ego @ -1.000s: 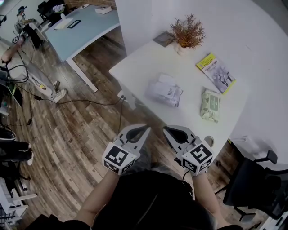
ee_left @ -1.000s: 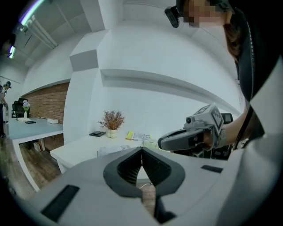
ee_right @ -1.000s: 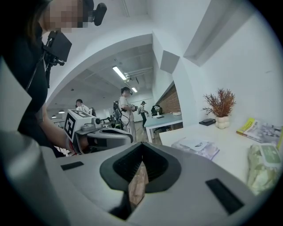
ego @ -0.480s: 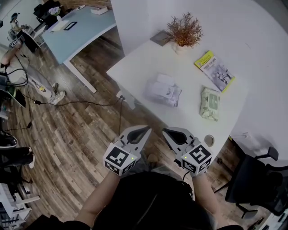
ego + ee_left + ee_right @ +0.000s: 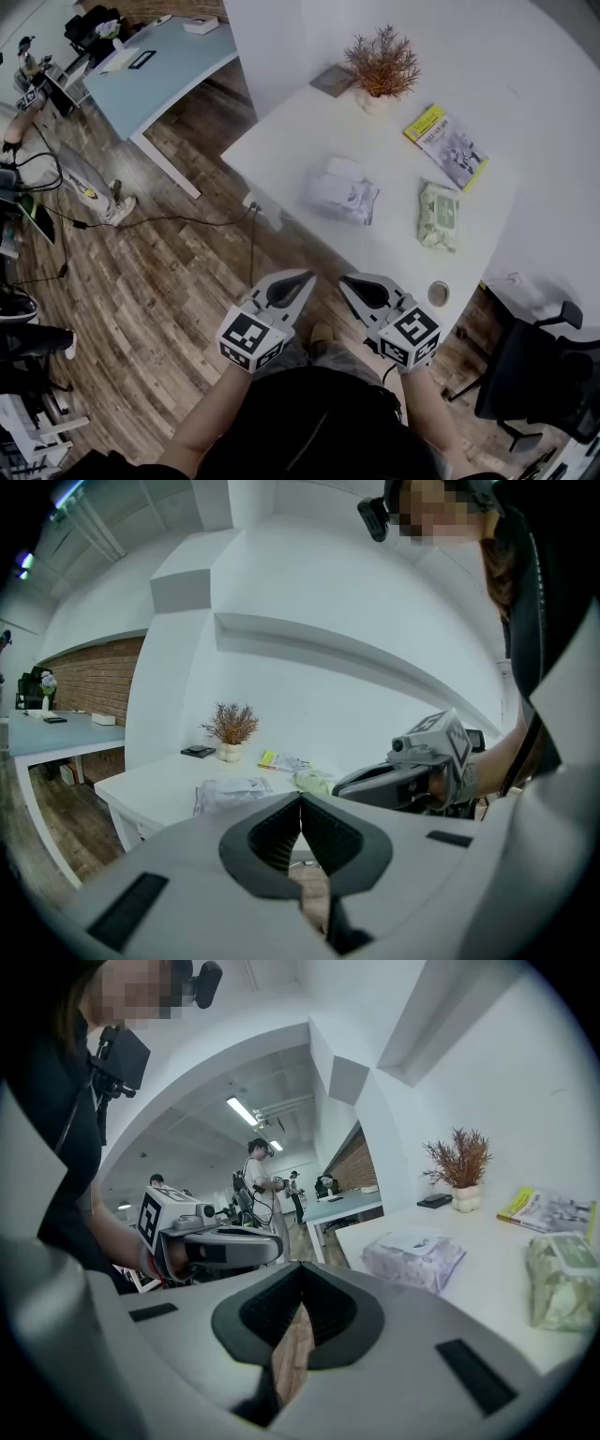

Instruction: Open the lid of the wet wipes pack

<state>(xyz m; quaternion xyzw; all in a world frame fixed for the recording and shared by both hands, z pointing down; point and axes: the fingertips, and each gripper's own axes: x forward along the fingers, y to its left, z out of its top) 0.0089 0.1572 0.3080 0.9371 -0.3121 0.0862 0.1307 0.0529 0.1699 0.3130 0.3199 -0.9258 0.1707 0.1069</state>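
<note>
A pale grey-white wet wipes pack [image 5: 341,195] lies in the middle of the white table [image 5: 281,141], its white lid at its far end. A green wipes pack [image 5: 438,217] lies to its right. Both grippers hover side by side above the wooden floor, short of the table's near edge. My left gripper [image 5: 305,278] is shut and holds nothing. My right gripper [image 5: 344,279] is also shut and holds nothing. The left gripper view shows its closed jaws [image 5: 301,799] with the pale pack [image 5: 230,791] beyond. The right gripper view shows the pale pack [image 5: 413,1258] and the green pack [image 5: 562,1279] ahead on the right.
A dried plant in a white pot [image 5: 385,70], a dark flat item [image 5: 334,81] and a yellow booklet [image 5: 449,148] sit at the table's far side. A round grommet [image 5: 438,294] marks the near corner. A black chair [image 5: 539,375] stands at right, a blue table [image 5: 159,61] at far left.
Both grippers sit slightly lower in the head view than a second ago, still shut and side by side. The packs have not moved.
</note>
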